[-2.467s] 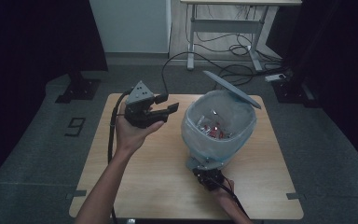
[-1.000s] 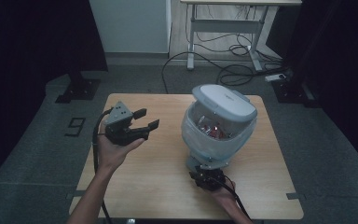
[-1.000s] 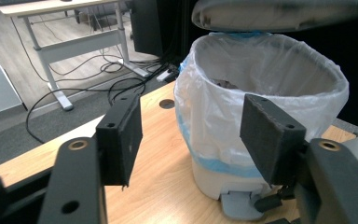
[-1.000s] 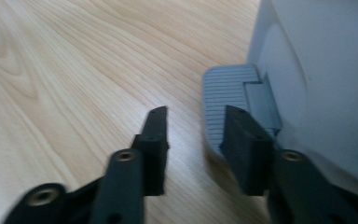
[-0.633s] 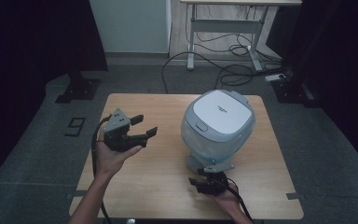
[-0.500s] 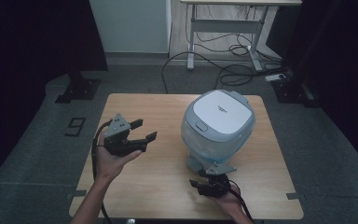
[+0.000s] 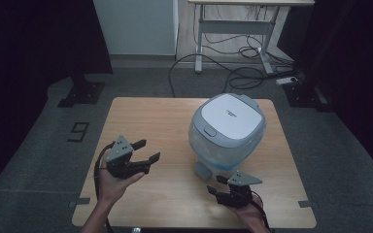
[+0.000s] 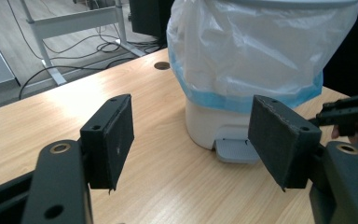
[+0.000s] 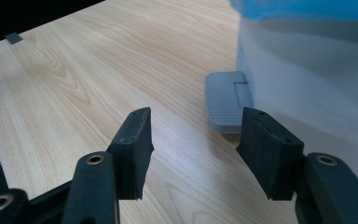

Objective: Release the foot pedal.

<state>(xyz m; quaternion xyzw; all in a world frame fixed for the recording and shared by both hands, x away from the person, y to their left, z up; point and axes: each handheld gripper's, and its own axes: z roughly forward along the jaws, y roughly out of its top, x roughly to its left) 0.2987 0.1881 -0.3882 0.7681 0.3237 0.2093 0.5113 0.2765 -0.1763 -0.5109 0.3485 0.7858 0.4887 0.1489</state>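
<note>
One pedal bin [image 7: 227, 131] stands on the counter [image 7: 160, 121], toward its far right part, lid [image 7: 230, 114] down flat and a clear liner bag [image 8: 256, 51] with a blue hem folded over its rim. One grey foot pedal [image 9: 226, 105] juts from the bin's base on the near side.

Step in hand, as judged: the bin is shut and both tools stand clear of it, so the lid-closing step reads as done.

Left gripper [image 7: 143, 151]: held off the counter to the left of the bin, well apart from it, jaws spread wide, nothing between them; they have just been opening. Right gripper [image 7: 216, 184]: just near of the pedal, not touching it, jaws likewise spread and empty, and just been opening.

Next move, as judged: any reopening calls for the right gripper to press down on the pedal.

Count: one bin, one lid, one liner, one pedal, two grippers.
</note>
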